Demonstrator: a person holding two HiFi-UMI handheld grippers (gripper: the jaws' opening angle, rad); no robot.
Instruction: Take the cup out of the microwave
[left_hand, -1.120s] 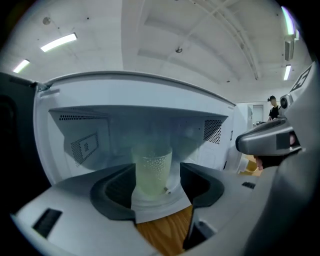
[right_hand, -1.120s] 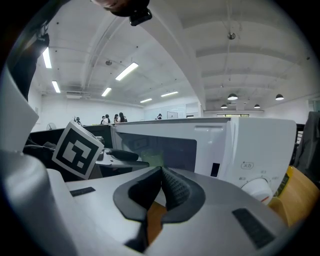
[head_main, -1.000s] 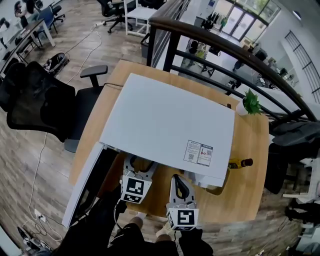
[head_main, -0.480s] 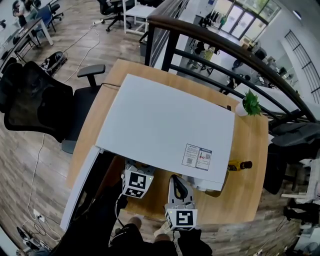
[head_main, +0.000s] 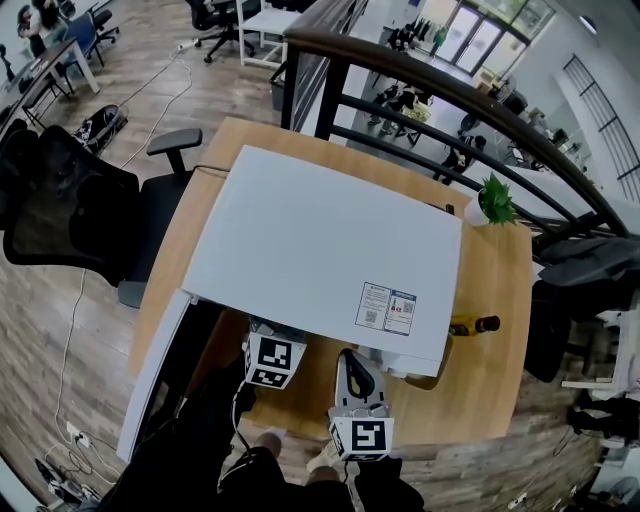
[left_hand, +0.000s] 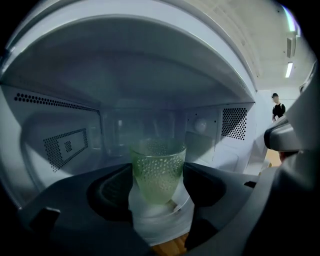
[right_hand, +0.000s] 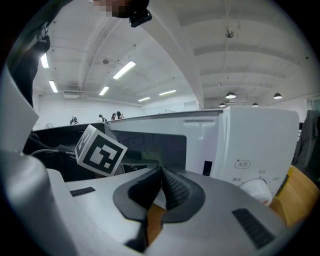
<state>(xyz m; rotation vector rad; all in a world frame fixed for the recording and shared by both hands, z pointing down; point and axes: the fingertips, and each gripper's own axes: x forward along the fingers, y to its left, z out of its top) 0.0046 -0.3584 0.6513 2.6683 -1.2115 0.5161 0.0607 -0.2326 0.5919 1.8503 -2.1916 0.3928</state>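
**Q:** so where's the cup (left_hand: 158, 170) at right now?

**A:** Inside the microwave (head_main: 330, 250), pretty much in the middle of the cavity, upright, over the white turntable (left_hand: 167, 222). It's a green see-through one with a bumpy dotted pattern. The left gripper (left_hand: 159, 187) is reached right into the oven and its dark pads sit against the cup on both sides, no gap showing, so it's clamped on the cup. Can't tell whether the base is on the turntable or just off it.

**Q:** and the other one?

**A:** The right gripper (right_hand: 161, 172) is outside, just in front of the microwave's control panel, near the knob. Its jaws are pressed together with nothing between them. From the head view both grippers sit side by side at the near edge of the table (head_main: 495, 340), the left one tucked under the oven's front edge.

**Q:** door?

**A:** The door (head_main: 155, 375) is swung wide open to the left. There's also a brown bottle (head_main: 470, 325) lying just right of the microwave and a little potted plant (head_main: 495, 203) at the far right corner.
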